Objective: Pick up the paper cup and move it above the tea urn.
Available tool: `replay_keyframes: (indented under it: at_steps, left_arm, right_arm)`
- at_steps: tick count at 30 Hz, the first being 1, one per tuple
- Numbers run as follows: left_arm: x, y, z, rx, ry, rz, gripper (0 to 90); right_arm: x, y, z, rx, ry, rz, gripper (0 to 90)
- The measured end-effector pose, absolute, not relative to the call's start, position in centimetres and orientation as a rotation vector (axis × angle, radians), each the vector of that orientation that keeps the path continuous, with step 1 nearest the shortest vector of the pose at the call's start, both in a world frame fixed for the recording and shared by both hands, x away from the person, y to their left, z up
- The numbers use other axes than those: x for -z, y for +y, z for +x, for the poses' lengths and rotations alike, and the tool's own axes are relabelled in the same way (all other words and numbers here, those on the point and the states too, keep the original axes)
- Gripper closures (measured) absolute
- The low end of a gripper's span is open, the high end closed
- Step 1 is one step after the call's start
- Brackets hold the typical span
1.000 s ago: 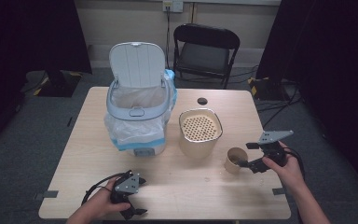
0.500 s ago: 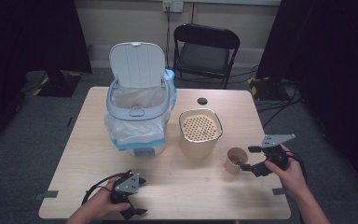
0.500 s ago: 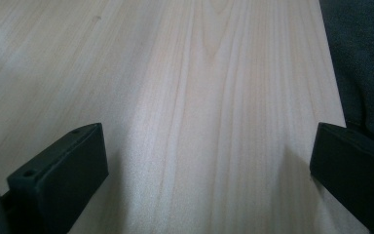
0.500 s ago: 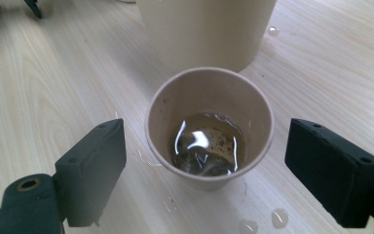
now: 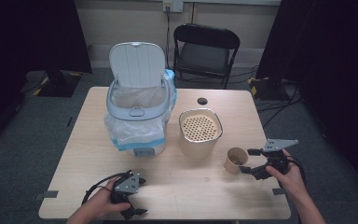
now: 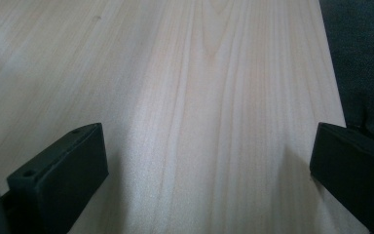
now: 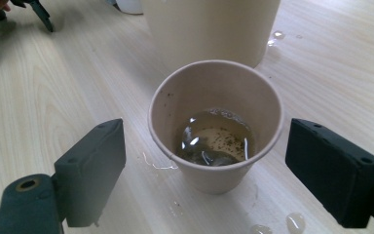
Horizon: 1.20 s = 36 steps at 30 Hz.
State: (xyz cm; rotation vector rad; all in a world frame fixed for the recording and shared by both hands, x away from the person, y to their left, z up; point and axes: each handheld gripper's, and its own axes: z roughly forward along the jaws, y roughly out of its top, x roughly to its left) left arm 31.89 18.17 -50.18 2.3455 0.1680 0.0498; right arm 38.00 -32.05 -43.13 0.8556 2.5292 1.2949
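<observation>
cup: a paper cup (image 7: 216, 127) stands upright on the table (image 5: 182, 186), near the right edge, just beside the strainer container (image 5: 200, 132); it holds a little liquid with dark bits.
right gripper: right gripper (image 7: 205, 168) is released, jaws wide on either side of the cup, not touching it.
left gripper: left gripper (image 5: 134, 205) rests at the near edge, released, with bare wood between its jaws.
bin: the lidded bin (image 5: 137, 116) stands with its lid up and a bag inside.
done: approach made, cup framed.
left: by my judgement, closing on the cup, lifting, and probably emptying it over the strainer.
spills: drops of water lie near the cup.
</observation>
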Motion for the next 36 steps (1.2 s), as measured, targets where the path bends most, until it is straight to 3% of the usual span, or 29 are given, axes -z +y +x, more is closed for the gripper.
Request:
replay_keyframes:
  at_steps: [22, 36]
  left_arm:
    - [50.2, 18.2, 31.9, -0.049, 0.168, 2.344, 0.0]
    - [50.2, 18.2, 31.9, -0.047, 0.169, 2.341, 0.0]
  right_arm:
    - [47.4, -31.5, 39.0, -1.337, 2.504, 0.91, 14.5]
    - [48.3, -30.4, 39.8, -1.363, 2.489, 0.877, 15.4]
